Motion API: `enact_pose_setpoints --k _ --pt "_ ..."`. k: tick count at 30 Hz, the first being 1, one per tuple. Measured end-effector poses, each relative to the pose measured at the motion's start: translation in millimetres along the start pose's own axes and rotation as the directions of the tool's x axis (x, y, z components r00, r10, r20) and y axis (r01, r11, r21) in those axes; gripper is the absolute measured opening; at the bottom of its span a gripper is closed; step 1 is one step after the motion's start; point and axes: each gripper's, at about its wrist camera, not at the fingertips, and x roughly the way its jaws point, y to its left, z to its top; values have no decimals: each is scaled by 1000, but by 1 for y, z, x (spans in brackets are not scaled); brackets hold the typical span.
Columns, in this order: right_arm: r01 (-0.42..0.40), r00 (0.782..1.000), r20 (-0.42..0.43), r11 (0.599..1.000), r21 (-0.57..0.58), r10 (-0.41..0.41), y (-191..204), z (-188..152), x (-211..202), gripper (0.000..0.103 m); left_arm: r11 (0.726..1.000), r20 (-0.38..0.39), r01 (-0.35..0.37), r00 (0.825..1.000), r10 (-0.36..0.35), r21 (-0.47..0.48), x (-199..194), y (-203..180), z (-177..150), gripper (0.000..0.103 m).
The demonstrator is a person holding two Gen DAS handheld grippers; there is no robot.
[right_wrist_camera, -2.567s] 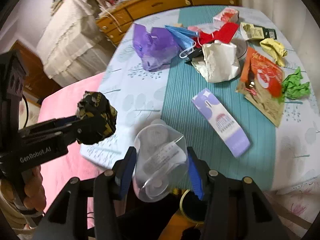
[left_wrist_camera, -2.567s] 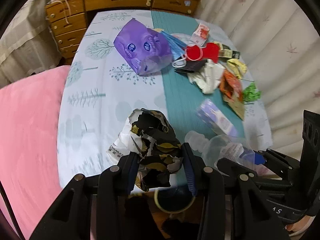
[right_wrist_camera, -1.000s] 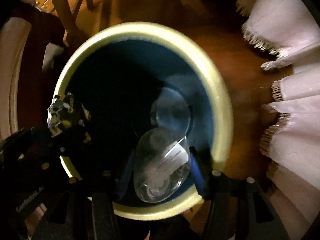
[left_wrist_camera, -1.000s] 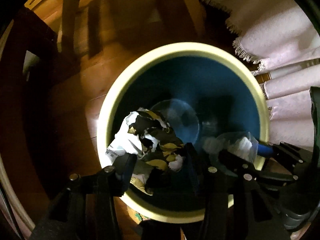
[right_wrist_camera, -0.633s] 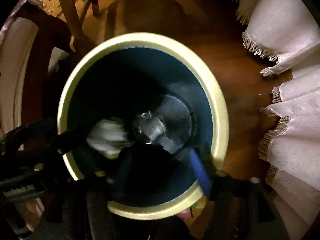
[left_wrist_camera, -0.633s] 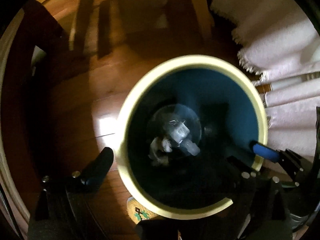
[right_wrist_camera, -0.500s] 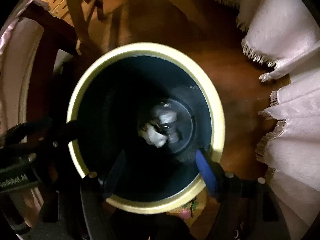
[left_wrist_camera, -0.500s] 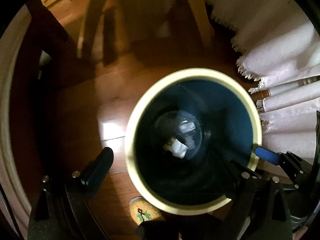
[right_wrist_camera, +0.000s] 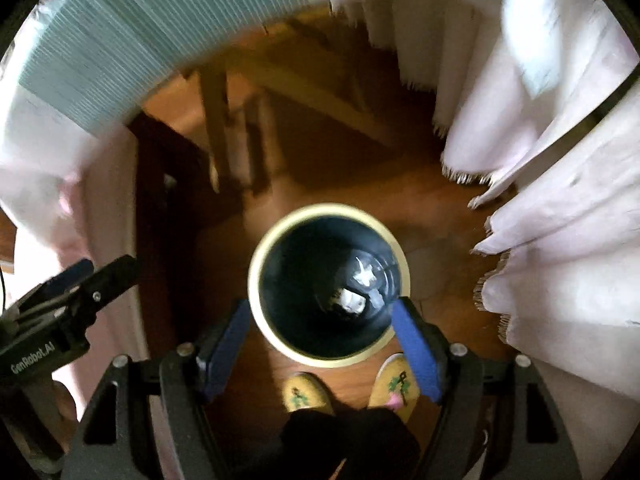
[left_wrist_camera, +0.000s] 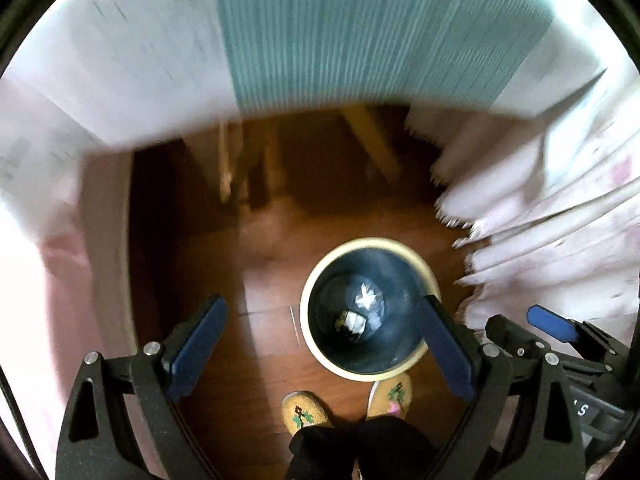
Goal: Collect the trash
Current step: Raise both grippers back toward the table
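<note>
Cloth (left_wrist_camera: 360,28): teal-striped and white, draped over a table edge; it fills the top of both wrist views, far ahead of our jaws and blurred.

Curtain (right_wrist_camera: 560,200): pale pink with a fringed hem, hanging to the right of both grippers down to the floor.

Floor (left_wrist_camera: 272,264): brown wood, seen between and beyond the jaws. Wooden legs (right_wrist_camera: 218,120) stand on it under the cloth.

Bin (left_wrist_camera: 310,340): round, cream rim, dark blue inside, upright on the floor. In our left view it lies ahead of the jaws, nearer the right finger, whose tip overlaps its rim. In our right view (right_wrist_camera: 256,304) it sits centred between the fingers, both tips overlapping its rim in the picture; we cannot tell how far above it they are.

Left gripper (left_wrist_camera: 320,344): jaws spread wide, nothing between the blue pads (left_wrist_camera: 196,344), touching nothing that we can see. It also shows at the left edge of our right view (right_wrist_camera: 76,280).

Right gripper (right_wrist_camera: 320,354): jaws wide apart, nothing held. Part of it shows at the right of our left view (left_wrist_camera: 552,326).

Slippers (left_wrist_camera: 304,410): two, yellow and embroidered, just behind the bin, close under the jaws, with dark trousers above them.

Trash (left_wrist_camera: 354,322): pale crumpled pieces at the bottom of the bin, beyond the jaws; also seen in our right view (right_wrist_camera: 352,300). Too small and dim to tell piece from piece.
</note>
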Motion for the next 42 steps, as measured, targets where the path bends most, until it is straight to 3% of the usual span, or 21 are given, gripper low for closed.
enact_pose_setpoints --k 5,10,17,22,28,34,42 --pt "-13 997 75 1000 0 13 34 17 -93 74 1000 91 29 995 -30 6 -95 5 29 95" --pt "-17 988 155 999 -41 23 70 33 -174 74 999 204 32 978 -39 36 -184 9 61 95" --pt "-1 952 304 997 -83 26 108 58 -272 74 996 307 82 948 -90 39 -275 16 103 95" --pt "20 922 387 997 -72 9 123 79 -323 74 995 385 68 918 -92 75 -319 10 131 95" --pt "59 895 447 994 -92 -12 138 97 -356 74 993 427 40 900 -84 110 -340 -3 155 95" --pt "74 883 470 990 -118 -10 142 119 -363 74 995 390 16 920 -53 95 -331 -15 184 95" --pt "56 902 431 989 -140 10 126 177 -330 74 998 261 59 964 -53 -18 -269 -13 245 95"
